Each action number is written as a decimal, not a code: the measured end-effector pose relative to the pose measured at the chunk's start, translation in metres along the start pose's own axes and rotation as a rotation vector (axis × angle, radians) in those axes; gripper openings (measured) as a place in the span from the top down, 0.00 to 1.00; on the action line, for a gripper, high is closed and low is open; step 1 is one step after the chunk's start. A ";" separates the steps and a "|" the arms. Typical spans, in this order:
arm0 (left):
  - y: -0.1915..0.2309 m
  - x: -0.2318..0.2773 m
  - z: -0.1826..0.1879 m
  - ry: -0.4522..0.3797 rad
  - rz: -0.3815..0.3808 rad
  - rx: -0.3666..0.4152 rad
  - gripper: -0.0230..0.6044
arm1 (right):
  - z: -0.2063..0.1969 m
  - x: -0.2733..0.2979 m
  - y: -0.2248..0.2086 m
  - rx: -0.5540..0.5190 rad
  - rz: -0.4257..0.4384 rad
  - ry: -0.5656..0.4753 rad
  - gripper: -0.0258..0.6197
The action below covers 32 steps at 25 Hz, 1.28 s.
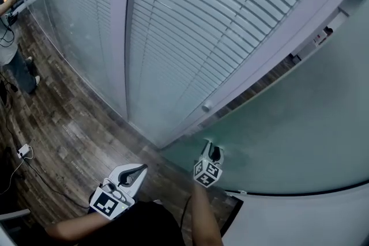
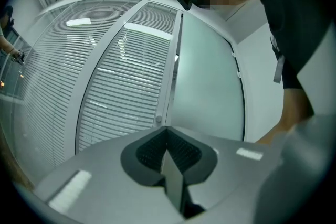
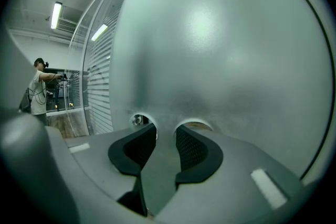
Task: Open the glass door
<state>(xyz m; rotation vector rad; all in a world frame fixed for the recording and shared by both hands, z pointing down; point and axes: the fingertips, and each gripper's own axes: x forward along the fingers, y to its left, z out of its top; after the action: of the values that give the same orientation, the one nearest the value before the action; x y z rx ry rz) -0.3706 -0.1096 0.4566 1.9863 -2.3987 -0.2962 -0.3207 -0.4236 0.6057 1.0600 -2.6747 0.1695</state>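
— Nearest the lens?
— Wearer's dark clothing [image 1: 144,227] at the bottom of the head view, an arm reaching forward on either side, each with a hand-held gripper.
— Largest thing in sight?
— Glass door [image 1: 288,141], frosted pale green, filling the right side, set against a pale frame [image 1: 271,49]. Left of that, a glass wall backed by white slatted blinds [image 1: 190,37]. Below, dark wood-plank floor [image 1: 63,129].
— And the tools?
— Right hand-held gripper [image 1: 214,152] aimed straight at the frosted pane, near its edge by the frame. Jaws apart, nothing pinched, only glass visible between the pads [image 3: 191,147]. Tips right up at the pane; actual contact impossible to confirm. Left hand-held gripper [image 1: 138,170] lower and further left, over the floor, well apart from the door, jaws pressed together, empty.
— Smaller details?
— Round knob [image 1: 206,106] on the frame, just beside the door's edge. Another person [image 1: 11,55] far off at the left edge. White plug with thin cable [image 1: 23,151] on the floor.
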 end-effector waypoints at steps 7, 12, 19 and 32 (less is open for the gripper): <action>-0.004 -0.010 -0.007 -0.020 -0.064 0.010 0.96 | -0.019 -0.034 0.010 0.000 -0.002 -0.041 0.78; -0.014 -0.012 -0.016 0.002 -0.118 -0.014 0.96 | -0.030 -0.068 0.018 -0.002 0.014 -0.042 0.78; -0.038 0.000 -0.016 -0.001 -0.251 -0.035 0.96 | -0.041 -0.111 0.027 -0.005 0.027 -0.038 0.78; -0.109 0.021 -0.021 0.104 -0.535 -0.100 0.77 | -0.042 -0.190 0.037 -0.014 0.045 -0.008 0.77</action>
<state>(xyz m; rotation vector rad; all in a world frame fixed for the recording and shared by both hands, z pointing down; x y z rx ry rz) -0.2661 -0.1519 0.4578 2.4874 -1.7174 -0.2989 -0.2047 -0.2638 0.5927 0.9993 -2.7044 0.1556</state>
